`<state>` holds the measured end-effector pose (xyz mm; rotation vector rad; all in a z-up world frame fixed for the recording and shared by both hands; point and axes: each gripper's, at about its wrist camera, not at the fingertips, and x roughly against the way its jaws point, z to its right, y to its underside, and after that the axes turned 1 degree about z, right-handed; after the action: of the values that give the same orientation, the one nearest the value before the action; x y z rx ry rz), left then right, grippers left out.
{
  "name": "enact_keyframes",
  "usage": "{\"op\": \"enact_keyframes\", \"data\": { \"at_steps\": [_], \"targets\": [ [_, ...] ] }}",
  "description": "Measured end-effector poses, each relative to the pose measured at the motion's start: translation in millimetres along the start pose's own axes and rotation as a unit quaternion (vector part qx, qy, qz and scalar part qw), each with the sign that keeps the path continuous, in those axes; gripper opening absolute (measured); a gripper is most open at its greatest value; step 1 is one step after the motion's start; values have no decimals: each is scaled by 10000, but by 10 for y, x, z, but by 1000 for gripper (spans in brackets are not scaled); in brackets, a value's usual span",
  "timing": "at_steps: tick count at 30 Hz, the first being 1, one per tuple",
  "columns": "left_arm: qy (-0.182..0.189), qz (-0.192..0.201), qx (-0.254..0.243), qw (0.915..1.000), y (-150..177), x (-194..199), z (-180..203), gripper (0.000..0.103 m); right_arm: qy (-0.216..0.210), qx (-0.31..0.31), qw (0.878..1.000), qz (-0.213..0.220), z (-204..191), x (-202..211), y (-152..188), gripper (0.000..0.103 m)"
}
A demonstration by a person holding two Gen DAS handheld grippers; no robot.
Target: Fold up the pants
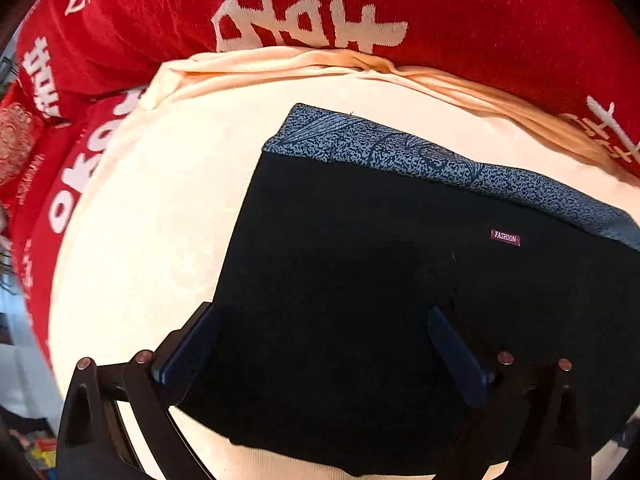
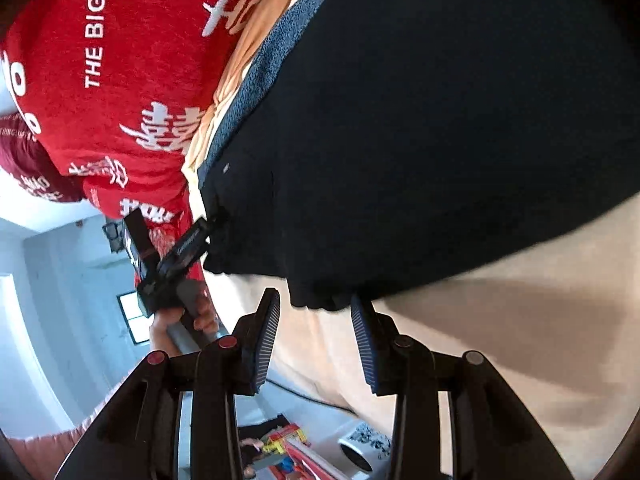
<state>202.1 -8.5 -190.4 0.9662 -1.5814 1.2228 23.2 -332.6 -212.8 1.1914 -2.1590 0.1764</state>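
Black pants (image 1: 360, 280) with a blue-speckled waistband (image 1: 400, 156) and a small "FASHION" tag (image 1: 505, 237) lie folded on a cream sheet (image 1: 152, 220). My left gripper (image 1: 324, 320) is open, its fingers straddling the near part of the black fabric, just above it. In the right wrist view the pants (image 2: 440, 120) fill the upper right. My right gripper (image 2: 316, 312) is open, just off the pants' ruffled edge. The left gripper (image 2: 176, 256), held in a hand, shows at the pants' corner there; its jaws cannot be read in that view.
A red blanket with white characters (image 1: 480, 20) is bunched around the far edge of the cream sheet and shows in the right wrist view (image 2: 120, 80). Beyond the bed edge are a white wall, a window (image 2: 134, 316) and colourful items on the floor (image 2: 288, 452).
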Motion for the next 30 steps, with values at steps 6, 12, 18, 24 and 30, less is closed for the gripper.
{"op": "enact_keyframes", "data": {
  "at_steps": [6, 12, 18, 24, 30],
  "targets": [
    [294, -65, -99, 9995, -33, -60, -108, 103, 286, -316, 9990, 156, -159, -135, -308, 11],
    [382, -25, -229, 9990, -58, -123, -170, 103, 1055, 497, 9922, 432, -551, -62, -166, 5],
    [32, -91, -242, 9997, -49, 129, -146, 103, 1260, 211, 9916, 186, -298, -94, -61, 6],
    [620, 294, -1018, 9924, 224, 639, 706, 103, 2161, 1239, 9675, 442, -542, 526, -170, 13],
    [944, -233, -1451, 9846, 652, 327, 1848, 103, 2923, 1660, 9394, 670, -457, 569, -635, 25]
  ]
}}
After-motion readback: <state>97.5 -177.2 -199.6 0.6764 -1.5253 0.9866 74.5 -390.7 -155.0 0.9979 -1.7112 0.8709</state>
